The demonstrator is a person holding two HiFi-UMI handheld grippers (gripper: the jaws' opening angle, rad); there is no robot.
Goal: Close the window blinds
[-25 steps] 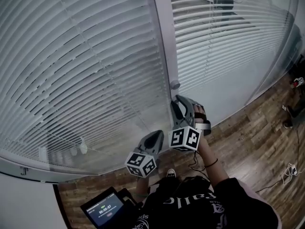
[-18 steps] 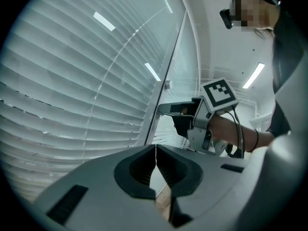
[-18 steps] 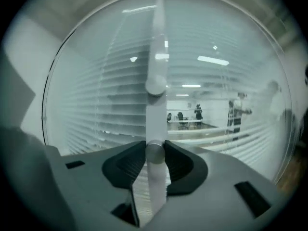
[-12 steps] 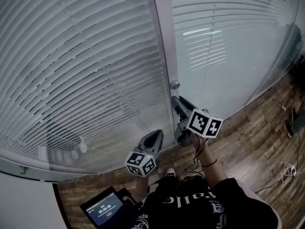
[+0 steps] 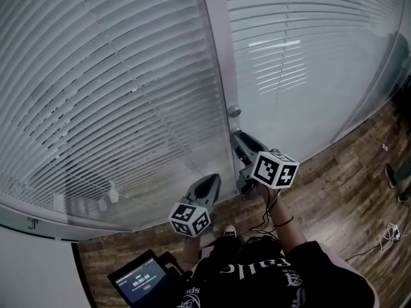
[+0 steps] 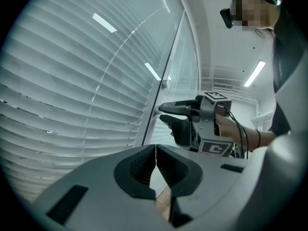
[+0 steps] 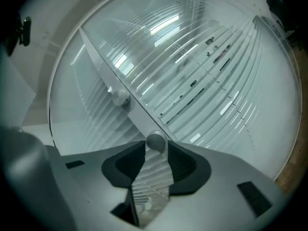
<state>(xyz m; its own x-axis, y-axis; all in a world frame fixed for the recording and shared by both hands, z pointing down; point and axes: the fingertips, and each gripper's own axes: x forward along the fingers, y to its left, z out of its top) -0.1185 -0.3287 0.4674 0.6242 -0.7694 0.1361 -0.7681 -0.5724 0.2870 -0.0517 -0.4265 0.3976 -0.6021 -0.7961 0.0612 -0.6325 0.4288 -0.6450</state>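
Grip counts: the right gripper (image 7: 155,149) pinches the hard, slippery-looking small round silver knob (image 7: 155,141) at its tips; the left gripper (image 6: 155,150) is squeezed shut, empty.

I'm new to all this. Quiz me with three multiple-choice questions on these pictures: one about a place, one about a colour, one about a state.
1. Where is the knob that the right tool grips?
A. on the frame between the two panes
B. on the ground
C. on the ceiling

2. What colour is the floor?
A. white
B. brown
C. green

3. How is the left tool?
A. wide open
B. shut on a cord
C. shut, empty

Answers:
1 A: the right gripper view shows the knob on the frame, between the jaws.
2 B: the head view shows brown wood planks.
3 C: its jaws meet with nothing between them.
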